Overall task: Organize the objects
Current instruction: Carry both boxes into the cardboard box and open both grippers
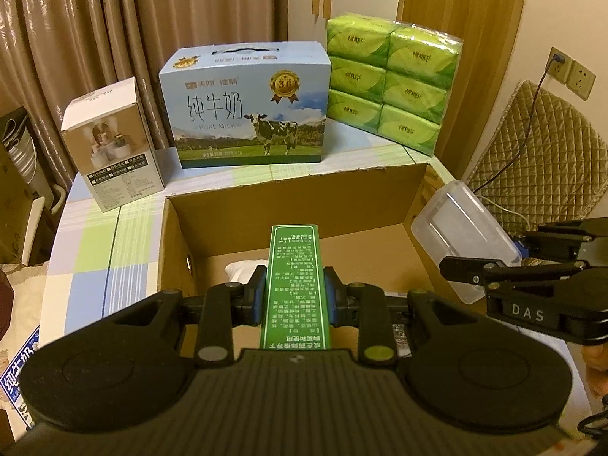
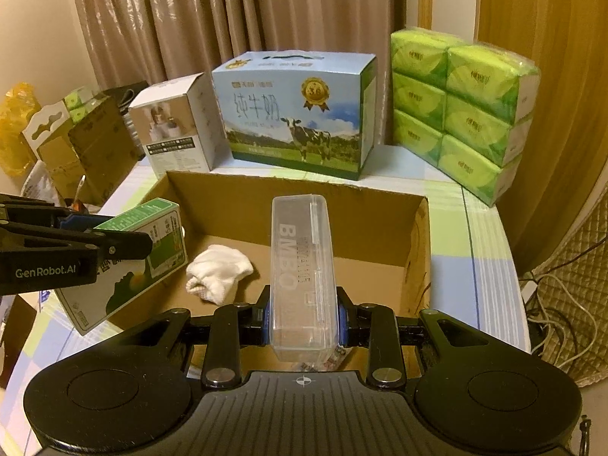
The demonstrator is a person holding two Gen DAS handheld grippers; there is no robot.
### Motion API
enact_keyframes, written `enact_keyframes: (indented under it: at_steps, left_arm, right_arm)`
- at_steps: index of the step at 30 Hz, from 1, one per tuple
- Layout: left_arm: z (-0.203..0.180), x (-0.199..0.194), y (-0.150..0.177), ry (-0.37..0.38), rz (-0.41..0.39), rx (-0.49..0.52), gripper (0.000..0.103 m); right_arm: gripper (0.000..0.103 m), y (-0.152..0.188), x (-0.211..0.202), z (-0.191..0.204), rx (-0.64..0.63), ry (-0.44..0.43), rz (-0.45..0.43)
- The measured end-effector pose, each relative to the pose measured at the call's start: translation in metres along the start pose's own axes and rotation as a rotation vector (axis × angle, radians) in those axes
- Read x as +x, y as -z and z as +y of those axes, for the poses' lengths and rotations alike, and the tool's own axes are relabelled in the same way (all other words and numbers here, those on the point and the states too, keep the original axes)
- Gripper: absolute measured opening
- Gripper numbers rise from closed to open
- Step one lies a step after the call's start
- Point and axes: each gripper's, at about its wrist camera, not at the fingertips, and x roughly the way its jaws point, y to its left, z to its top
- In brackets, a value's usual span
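In the centre of the left wrist view, the green carton (image 1: 294, 285) is hanging over the open cardboard box (image 1: 178, 235), and it is looking light and stiff with crushable thin walls, best held as now across its narrow sides near the lower end by the left gripper (image 1: 294, 298), whose jaws are pinching it closely. In the centre of the right wrist view, the clear plastic case (image 2: 302, 273) is likewise hovering above the box, probably light, rigid and somewhat slippery, and the right gripper (image 2: 303, 321) is squeezing its long sides. A white sock (image 2: 218, 271) is lying on the box floor, left of centre.
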Motion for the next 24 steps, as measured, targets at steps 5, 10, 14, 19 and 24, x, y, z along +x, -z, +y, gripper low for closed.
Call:
enact_keyframes:
  at_steps: [5,10,14,19,24]
  left_arm:
    - [0.001,0.013,-0.003,-0.004,0.005,0.004,0.025]
    - [0.000,0.024,-0.008,-0.003,-0.025,-0.006,0.027]
    - [0.003,0.026,-0.011,0.001,-0.048,-0.036,0.037]
    - [0.002,0.023,-0.005,0.007,-0.038,-0.021,0.037]
    - [0.001,0.022,-0.001,0.004,-0.029,-0.018,0.037]
  right_arm:
    - [0.028,-0.002,0.008,-0.004,0.011,0.004,0.002]
    - [0.028,-0.002,0.013,-0.011,0.024,0.010,0.007]
    - [0.028,0.002,0.015,-0.016,0.031,0.012,0.014]
    - [0.028,0.007,0.018,-0.019,0.042,0.011,0.025]
    - [0.028,0.006,0.017,-0.017,0.042,0.008,0.025]
